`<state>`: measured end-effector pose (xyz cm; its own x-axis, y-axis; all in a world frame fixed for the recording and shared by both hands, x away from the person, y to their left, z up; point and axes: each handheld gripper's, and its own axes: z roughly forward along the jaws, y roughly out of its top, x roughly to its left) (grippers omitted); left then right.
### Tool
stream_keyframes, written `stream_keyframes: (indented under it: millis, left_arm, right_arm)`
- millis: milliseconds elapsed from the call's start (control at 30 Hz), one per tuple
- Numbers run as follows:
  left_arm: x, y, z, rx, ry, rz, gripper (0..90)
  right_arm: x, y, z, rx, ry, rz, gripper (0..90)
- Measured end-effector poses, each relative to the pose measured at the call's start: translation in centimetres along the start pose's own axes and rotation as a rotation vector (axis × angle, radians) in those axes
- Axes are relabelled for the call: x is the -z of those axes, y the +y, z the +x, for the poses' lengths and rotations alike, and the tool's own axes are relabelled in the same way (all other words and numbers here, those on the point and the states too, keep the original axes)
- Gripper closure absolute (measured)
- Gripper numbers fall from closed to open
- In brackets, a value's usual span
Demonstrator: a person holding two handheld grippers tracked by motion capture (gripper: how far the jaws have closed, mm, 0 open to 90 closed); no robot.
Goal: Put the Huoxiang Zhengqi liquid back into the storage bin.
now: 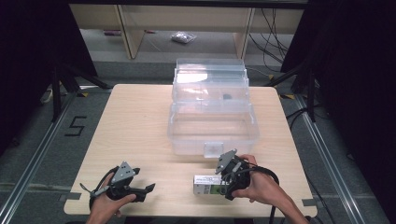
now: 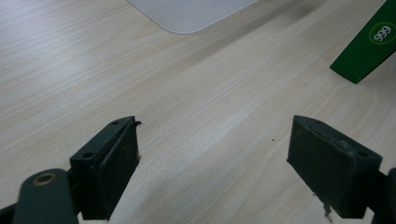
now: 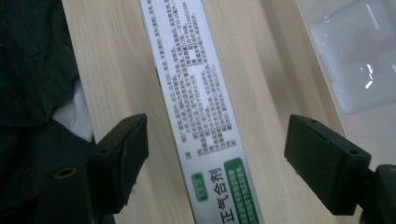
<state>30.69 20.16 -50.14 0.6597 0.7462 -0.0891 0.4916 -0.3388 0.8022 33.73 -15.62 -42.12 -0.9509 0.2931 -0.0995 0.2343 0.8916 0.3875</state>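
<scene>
1. The right tongs [image 1: 223, 183] sit at the near right of the desk [image 1: 135, 121], in the person's right hand [image 1: 259, 186]. Their jaws stand wide, one on each side of the box [image 1: 208, 185], and neither pad touches it.
2. In the right gripper view the box [image 3: 201, 116] runs lengthwise up between the jaws, with bare wood showing on both sides of it. It is a long white carton with small print and green panels at the near end, lying flat on the desk.
3. In the high view the box lies just left of the right tongs, its short end toward the left tongs [image 1: 148, 188].
4. The left tongs rest low at the near left of the desk, held in the left hand [image 1: 109, 198], well apart from the box. Their jaws are wide open with nothing between them but bare wood [image 2: 210, 140].
5. In the left gripper view a green corner of the box [image 2: 369, 44] shows ahead and to the right of those jaws, clear of them.
6. Beyond the right tongs, near them, stands a clear bin [image 1: 212, 128], its lid [image 1: 210, 74] thrown back on the far side. A small dark thing [image 1: 227, 97] lies in its upper tray; I cannot tell what it is.
7. Ahead of the left tongs, a pale corner of the bin [image 2: 187, 14] shows at the far edge.
</scene>
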Motion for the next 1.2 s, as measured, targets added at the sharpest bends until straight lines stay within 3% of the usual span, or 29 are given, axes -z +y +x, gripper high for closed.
stream_keyframes:
  millis: [133, 167, 200, 233, 267, 367, 467, 500, 567, 767, 900, 967, 1033, 1200]
  left_arm:
    - [0.0, 0.0, 0.0, 0.004, 0.000, -0.004, 15.8]
    - [0.0, 0.0, 0.0, 0.004, -0.001, -0.004, 15.8]
    - [0.0, 0.0, 0.0, 0.000, 0.000, 0.000, 15.8]
    - [0.0, 0.0, 0.0, -0.002, -0.001, 0.000, 15.8]
    - [0.0, 0.0, 0.0, 0.001, -0.001, -0.001, 15.8]
    - [0.0, 0.0, 0.0, -0.001, 0.001, -0.002, 15.7]
    - [0.0, 0.0, 0.0, 0.000, 0.000, -0.005, 15.8]
    - [0.0, 0.0, 0.0, -0.001, 0.000, -0.005, 15.8]
    - [0.0, 0.0, 0.0, 0.000, 0.000, -0.005, 15.8]
    - [0.1, 0.0, 0.0, -0.002, 0.007, -0.007, 15.8]
    - [0.0, 0.0, 0.0, -0.005, 0.007, -0.003, 15.8]
    - [0.0, 0.0, 0.0, -0.003, 0.004, -0.005, 15.8]
    - [0.1, 0.0, 0.0, -0.006, 0.007, -0.003, 15.8]
    - [0.0, 0.0, 0.0, -0.005, 0.004, -0.003, 15.8]
  right_arm:
    - [-0.3, 0.3, 0.1, 0.015, 0.022, 0.018, 25.8]
    - [-0.4, 0.4, 0.2, 0.000, 0.016, 0.023, 26.3]
    - [-0.5, 0.4, 0.1, 0.026, 0.023, 0.023, 27.0]
    - [-0.5, 0.4, 0.2, 0.008, 0.027, 0.030, 27.7]
    - [-0.6, 0.5, -0.1, 0.032, 0.042, 0.037, 28.2]
    - [-0.8, 0.4, -0.1, 0.006, 0.040, 0.045, 29.1]
    - [-1.2, 0.5, -0.2, 0.032, 0.049, 0.044, 30.7]
    - [-1.2, 0.6, 0.0, 0.009, 0.045, 0.055, 31.2]
    - [-1.3, 0.7, -0.1, 0.031, 0.062, 0.053, 32.6]
    - [-1.7, 1.0, 0.1, 0.027, 0.059, 0.068, 36.4]
    - [-1.8, 1.0, 0.3, -0.004, 0.065, 0.096, 39.4]
    - [-1.9, 1.0, 0.3, 0.002, 0.063, 0.100, 41.4]
    - [-2.1, 1.0, 0.0, 0.057, 0.078, 0.078, 43.6]
    - [-2.1, 1.0, 0.3, 0.036, 0.058, 0.114, 49.3]
